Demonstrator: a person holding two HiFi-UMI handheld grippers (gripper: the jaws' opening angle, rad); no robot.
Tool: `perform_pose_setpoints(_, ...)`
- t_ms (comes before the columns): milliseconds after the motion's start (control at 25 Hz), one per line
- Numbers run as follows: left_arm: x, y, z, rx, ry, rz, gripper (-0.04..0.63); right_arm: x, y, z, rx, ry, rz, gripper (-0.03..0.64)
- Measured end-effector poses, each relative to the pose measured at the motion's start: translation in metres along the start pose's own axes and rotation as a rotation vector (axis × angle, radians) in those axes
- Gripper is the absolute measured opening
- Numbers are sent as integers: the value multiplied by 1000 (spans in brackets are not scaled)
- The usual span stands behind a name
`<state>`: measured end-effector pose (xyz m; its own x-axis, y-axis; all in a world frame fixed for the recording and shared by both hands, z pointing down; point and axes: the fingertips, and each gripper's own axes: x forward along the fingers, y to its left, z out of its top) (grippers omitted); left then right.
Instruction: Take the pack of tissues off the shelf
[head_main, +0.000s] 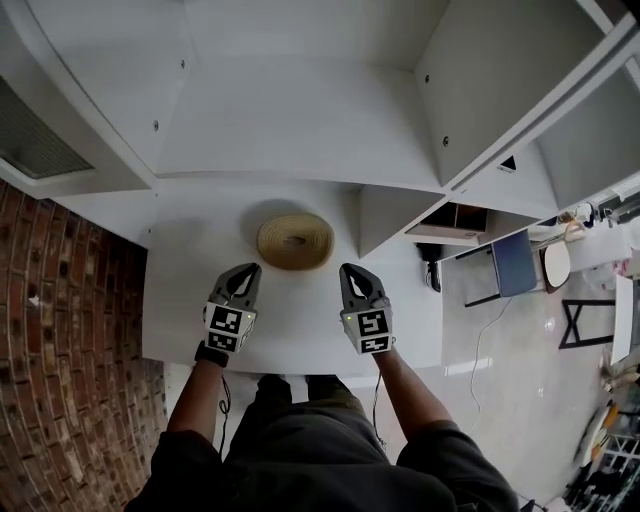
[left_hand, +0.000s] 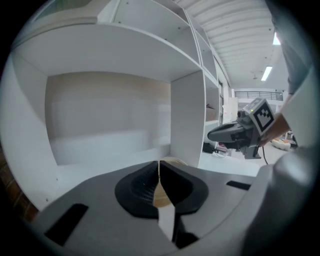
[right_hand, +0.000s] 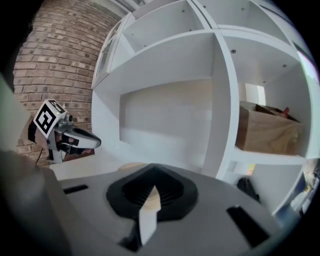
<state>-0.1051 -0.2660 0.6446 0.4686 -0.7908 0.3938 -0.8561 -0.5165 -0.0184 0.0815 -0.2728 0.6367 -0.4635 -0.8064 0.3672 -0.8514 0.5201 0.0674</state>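
Observation:
A round tan woven basket (head_main: 295, 241) lies on the white shelf surface (head_main: 190, 250), just ahead of both grippers. No pack of tissues shows in any view. My left gripper (head_main: 245, 269) hovers over the surface short of the basket's left side, jaws shut with nothing between them. My right gripper (head_main: 352, 268) hangs level with it on the right, also shut and empty. In the left gripper view the basket (left_hand: 173, 160) peeks over the closed jaws (left_hand: 159, 172), and the right gripper (left_hand: 211, 135) floats to the right. In the right gripper view the basket (right_hand: 131, 165) sits beyond the closed jaws (right_hand: 150, 192).
White shelf compartments rise behind the basket, with an upright divider (head_main: 372, 215) to its right. A cardboard box (right_hand: 267, 130) fills a compartment further right. A brick wall (head_main: 60, 300) stands at the left; a chair (head_main: 513, 262) and clutter are on the floor at the right.

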Motion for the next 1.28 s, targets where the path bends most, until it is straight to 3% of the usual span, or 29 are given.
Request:
perform_pose_setpoints(560, -51, -26, 63, -7, -96, -11, 0, -51, 14, 63, 4, -78, 3, -1)
perform_pose_setpoints(1280, -48, -24, 67, 14, -83, -5, 0, -48, 12, 76, -21, -94, 16, -2)
